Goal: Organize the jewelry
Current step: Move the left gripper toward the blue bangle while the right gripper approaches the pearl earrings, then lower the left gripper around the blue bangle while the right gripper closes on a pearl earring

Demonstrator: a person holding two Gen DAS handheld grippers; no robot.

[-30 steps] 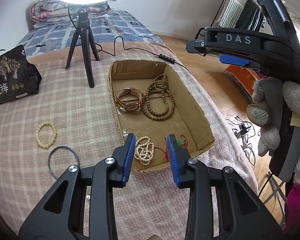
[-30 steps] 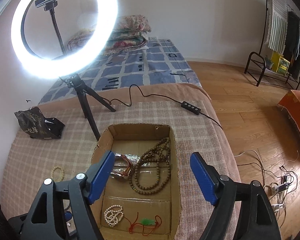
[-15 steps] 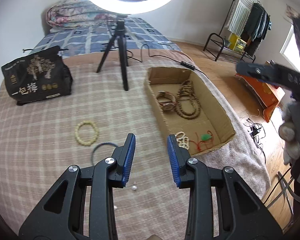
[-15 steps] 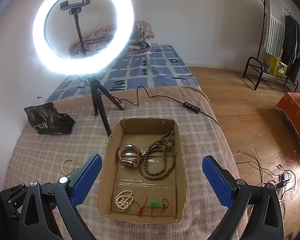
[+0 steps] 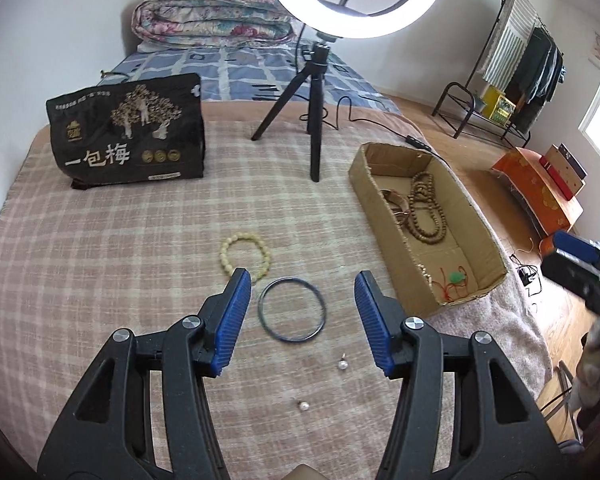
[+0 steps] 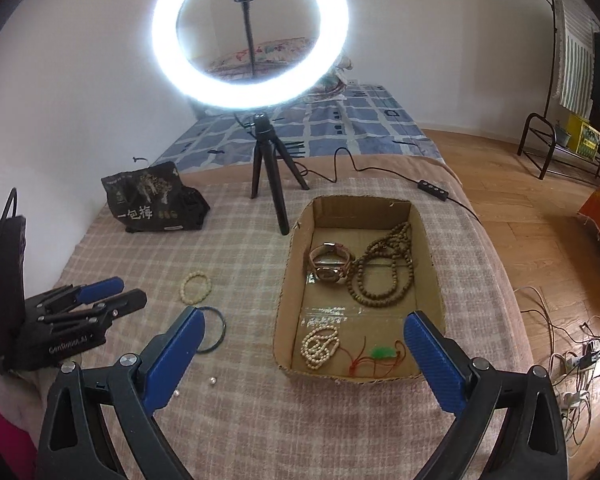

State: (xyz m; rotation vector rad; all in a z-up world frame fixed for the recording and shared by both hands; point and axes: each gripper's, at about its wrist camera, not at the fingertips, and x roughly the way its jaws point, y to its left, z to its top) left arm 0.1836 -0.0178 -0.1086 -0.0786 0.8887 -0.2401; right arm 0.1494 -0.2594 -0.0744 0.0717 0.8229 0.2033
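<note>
Left gripper (image 5: 300, 308): jaws wide apart and holding nothing, poised over the checked blanket (image 5: 120, 248) with the dark bangle (image 5: 292, 309) lying between its blue pads.
Right gripper (image 6: 300, 360): also spread wide and holding nothing, hovering at the near end of the cardboard box (image 6: 280, 320).
Loose pieces: the bangle lies on the blanket just beside the cream bead bracelet (image 5: 245, 255), left of the box; two small pearls (image 5: 343, 365) lie nearer the blanket's front edge.
Already in the box: a watch (image 6: 332, 266), a long brown bead necklace (image 6: 384, 276), a white bead strand (image 6: 319, 344) and a red cord with a green pendant (image 6: 380, 354).
How the bangle will handle: likely a thin, rigid, light hoop lying flat, so there is little edge to catch. It may be slick and could be brittle if glass or stone.
Where to grip: pinch across one side of the rim, one pad inside the hoop and one outside, pressing slightly into the soft blanket.
The bracelet: strung beads, limp, easier to pinch anywhere.
The pearls: tiny and round, apt to roll.
Change from a second ago: the left gripper was narrow over the box's near end; it has swung left to the bangle and widened. The right gripper has pulled back, showing the whole box.
</note>
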